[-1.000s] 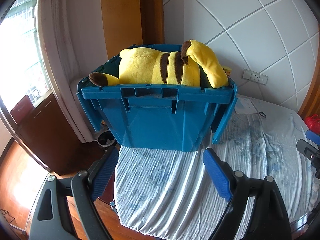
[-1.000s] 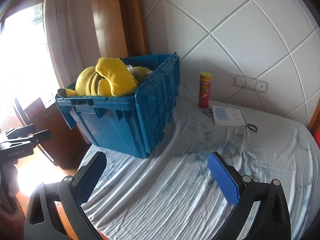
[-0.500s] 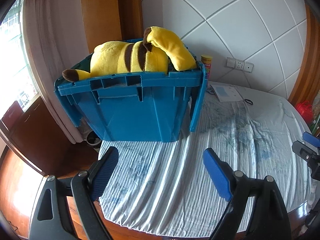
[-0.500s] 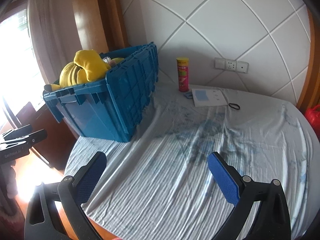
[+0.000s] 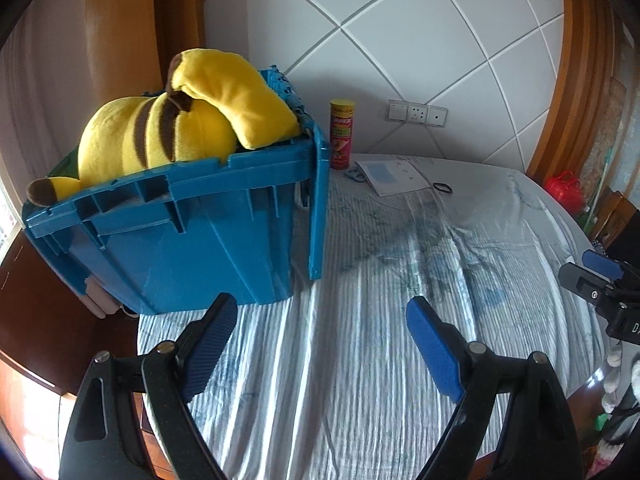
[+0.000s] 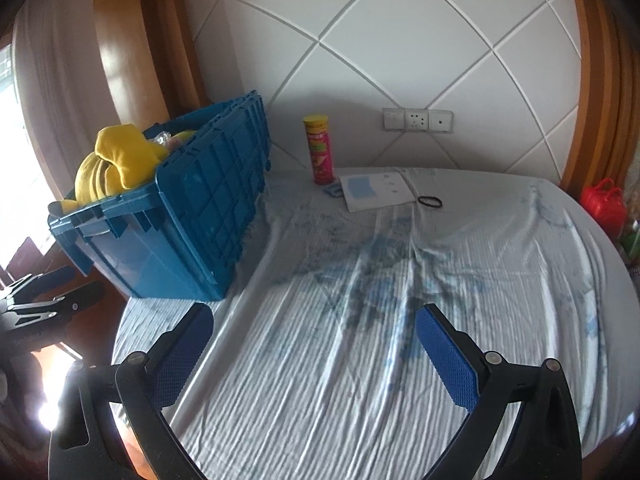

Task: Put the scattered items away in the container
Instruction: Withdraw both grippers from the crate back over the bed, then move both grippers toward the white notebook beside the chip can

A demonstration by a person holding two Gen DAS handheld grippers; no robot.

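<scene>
A blue plastic crate [image 5: 192,240] [image 6: 192,216] stands at the table's left edge with a yellow striped plush toy [image 5: 176,128] [image 6: 116,160] on top of its contents. Beyond it by the wall stand a yellow-and-red snack tube [image 5: 341,134] [image 6: 319,149], a white paper card [image 5: 390,174] [image 6: 374,190], a small blue item [image 5: 354,175] [image 6: 333,190] and a black hair tie [image 5: 443,188] [image 6: 430,201]. My left gripper [image 5: 320,344] is open and empty above the cloth in front of the crate. My right gripper [image 6: 316,356] is open and empty over the table's near middle.
The round table carries a white-and-blue striped cloth [image 5: 380,320] [image 6: 400,300]. A tiled wall with sockets [image 6: 417,120] is behind. A red bag [image 5: 566,194] [image 6: 602,208] sits off the table's right side. Dark wooden furniture [image 5: 48,312] stands left of the table.
Both grippers have swung to the right and pulled back; the crate has shifted left in both views and the tube, card and hair tie have come into the left wrist view. Both stay open.
</scene>
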